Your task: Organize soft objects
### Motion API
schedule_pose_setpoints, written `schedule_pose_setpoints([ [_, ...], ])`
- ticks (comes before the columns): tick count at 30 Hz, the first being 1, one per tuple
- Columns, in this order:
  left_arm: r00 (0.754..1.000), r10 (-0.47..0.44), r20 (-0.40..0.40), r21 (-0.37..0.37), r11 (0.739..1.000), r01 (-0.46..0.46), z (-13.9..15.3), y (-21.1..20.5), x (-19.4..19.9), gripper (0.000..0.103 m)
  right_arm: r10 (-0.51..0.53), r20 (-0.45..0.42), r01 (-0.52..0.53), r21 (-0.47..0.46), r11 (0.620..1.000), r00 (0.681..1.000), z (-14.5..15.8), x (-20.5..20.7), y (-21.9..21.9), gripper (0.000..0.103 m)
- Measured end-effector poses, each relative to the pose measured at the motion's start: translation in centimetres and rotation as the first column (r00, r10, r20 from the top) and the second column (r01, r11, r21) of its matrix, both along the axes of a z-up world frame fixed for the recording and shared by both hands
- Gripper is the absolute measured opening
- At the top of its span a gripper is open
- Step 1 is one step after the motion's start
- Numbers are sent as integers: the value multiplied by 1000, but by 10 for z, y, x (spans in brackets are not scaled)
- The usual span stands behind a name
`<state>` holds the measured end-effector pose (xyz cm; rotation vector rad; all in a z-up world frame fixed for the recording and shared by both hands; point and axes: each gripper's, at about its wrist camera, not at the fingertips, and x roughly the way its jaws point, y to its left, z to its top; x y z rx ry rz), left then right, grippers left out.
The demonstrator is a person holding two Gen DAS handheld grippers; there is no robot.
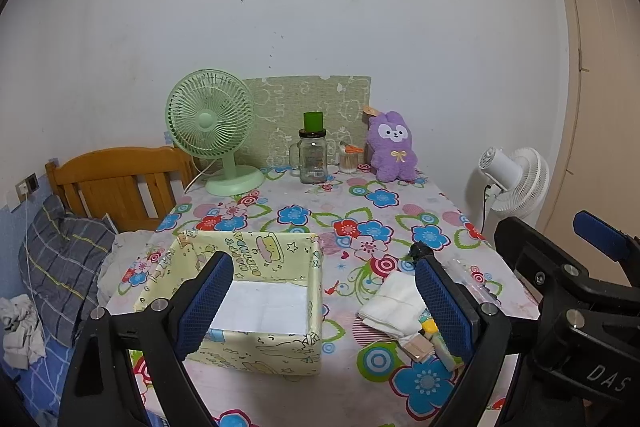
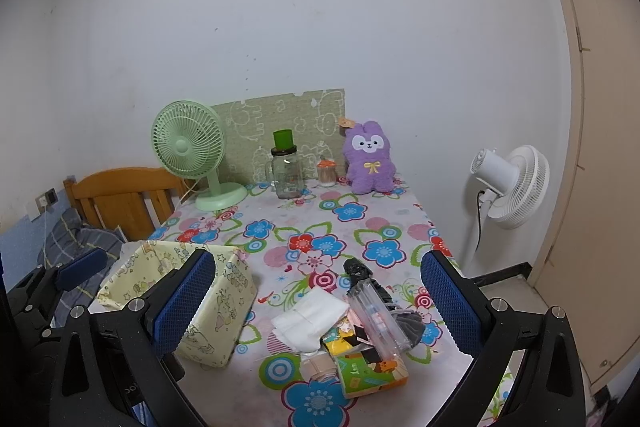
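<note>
Both the left gripper (image 1: pixel 320 303) and the right gripper (image 2: pixel 332 303) are wide open, holding nothing. The folded white soft cloth (image 2: pixel 310 321) lies between the right gripper's fingers, and the pale yellow cartoon-print fabric box (image 1: pixel 256 291) sits between the left gripper's fingers.

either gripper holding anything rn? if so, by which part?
Nothing held. Left gripper and right gripper are both open and empty, above the table.

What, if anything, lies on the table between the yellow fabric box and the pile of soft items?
Nothing: between the yellow fabric box and the pile of soft items only bare flowered tablecloth shows, clearest in the right wrist view.
</note>
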<state>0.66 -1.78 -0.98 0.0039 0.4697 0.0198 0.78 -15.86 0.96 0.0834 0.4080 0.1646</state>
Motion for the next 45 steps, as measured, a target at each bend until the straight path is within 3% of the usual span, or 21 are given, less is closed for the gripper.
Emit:
schedule_pose_setpoints([
  [12, 999, -28, -17, 2, 1000, 28, -5, -12, 11, 93, 8, -5, -8, -1, 1000, 1000, -4, 7, -7, 103],
  [20, 995, -77, -60, 2, 997, 77, -17, -30, 27, 88, -4, -36, 3, -13, 1000, 999, -15, 20, -16, 97],
  [45, 950, -180, -256, -13, 983, 183, -77, -76, 95, 80, -18, -238, 19, 1, 1000, 971, -79, 89, -46, 75],
])
